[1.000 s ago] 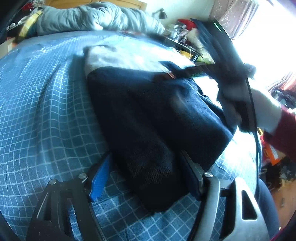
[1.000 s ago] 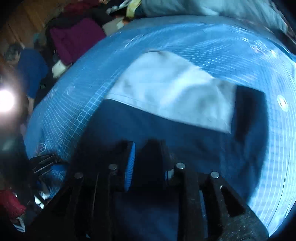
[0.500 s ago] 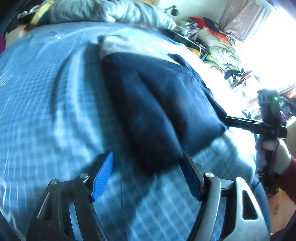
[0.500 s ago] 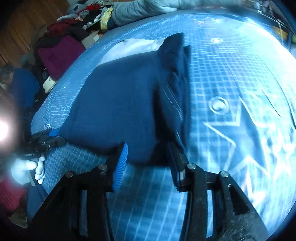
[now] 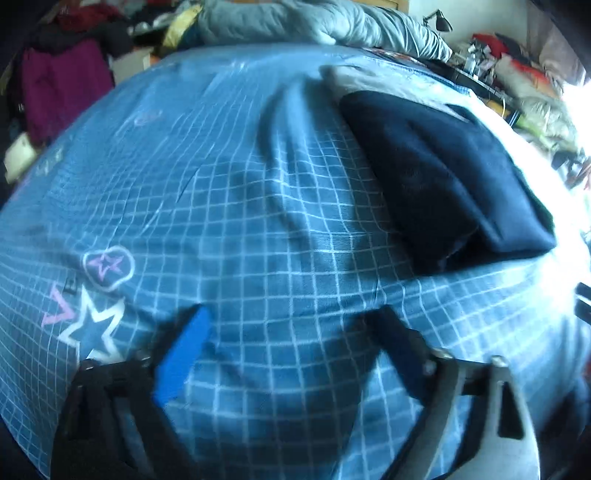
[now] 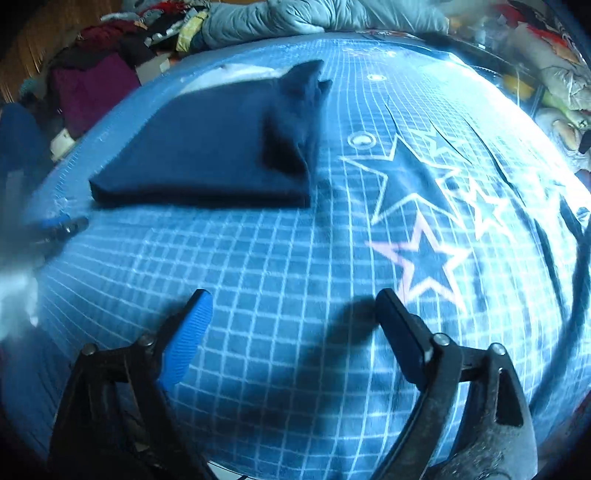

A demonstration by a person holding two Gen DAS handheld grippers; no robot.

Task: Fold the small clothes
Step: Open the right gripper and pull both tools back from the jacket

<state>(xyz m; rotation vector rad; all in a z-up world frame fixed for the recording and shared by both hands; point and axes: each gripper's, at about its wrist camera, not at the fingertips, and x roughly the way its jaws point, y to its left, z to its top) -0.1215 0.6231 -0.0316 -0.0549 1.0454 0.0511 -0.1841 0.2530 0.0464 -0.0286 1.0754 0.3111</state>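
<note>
Well beyond both grippers' wide-spread, empty fingers point(image 6: 192, 332), the folded navy garment point(image 6: 207, 147) point(image 5: 443, 177) on the bedspread point(image 6: 280, 251).

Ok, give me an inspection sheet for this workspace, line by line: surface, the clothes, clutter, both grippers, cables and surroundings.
Surface: blue grid-print bedspread with star motifs, lightly wrinkled.
Job's things: navy garment lies folded, one bunched corner raised at its far right; a white garment shows from beneath its far edge.
Clutter: nothing seen on the bedspread besides the clothes.
Grippers: left gripper open and empty over bare bedspread; right gripper open and empty, short of the navy garment.
Cables: nothing seen clearly.
Surroundings: grey quilt at the far end; heaped clothes beside the bed.
</note>
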